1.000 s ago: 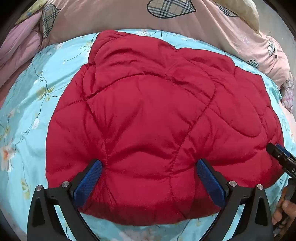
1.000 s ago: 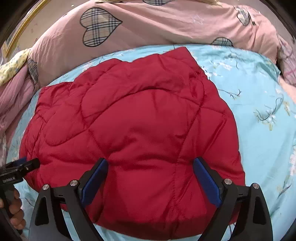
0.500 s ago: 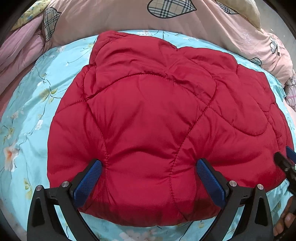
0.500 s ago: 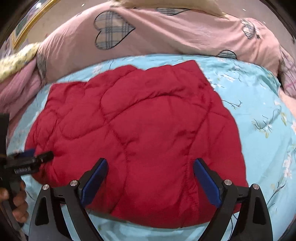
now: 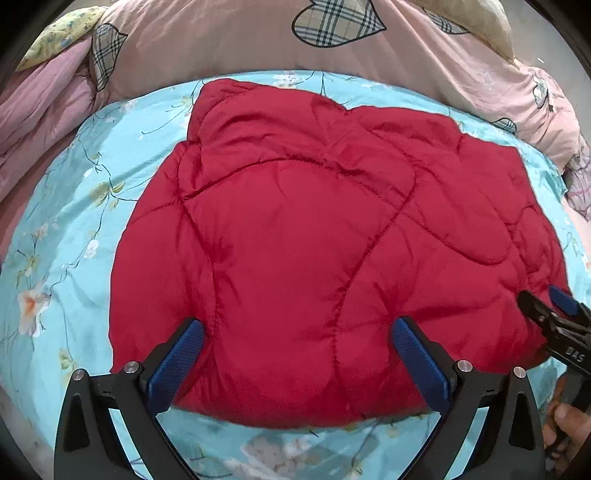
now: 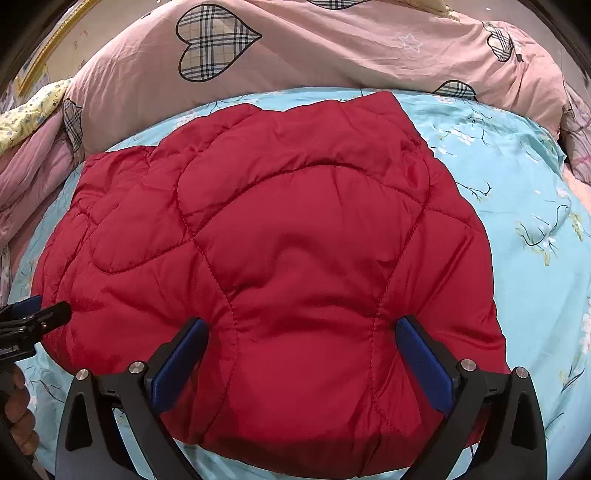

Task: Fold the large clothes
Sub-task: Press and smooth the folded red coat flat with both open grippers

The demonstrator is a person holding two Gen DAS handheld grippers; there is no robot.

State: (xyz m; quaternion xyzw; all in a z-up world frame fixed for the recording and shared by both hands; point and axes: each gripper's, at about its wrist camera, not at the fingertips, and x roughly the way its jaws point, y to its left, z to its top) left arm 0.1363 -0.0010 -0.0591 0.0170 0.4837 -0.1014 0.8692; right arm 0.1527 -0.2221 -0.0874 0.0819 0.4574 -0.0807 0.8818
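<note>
Both grippers tilted down over red quilted jacket [image 5: 332, 251], left gripper [image 5: 295, 354] fingers apart, right gripper [image 6: 301, 354] fingers opening

The folded jacket [image 5: 332, 258] lies on the bed sheet [image 5: 74, 229], about mid-bed. Behind it, along the bed's far edge, a duvet [image 5: 240, 48] is piled. At the far left corner sits what may be a small pillow [image 5: 62, 33], only partly visible.

Both claws, the left claw [image 5: 295, 354] and right claw [image 6: 299, 354], hang over the jacket's near edge.
</note>
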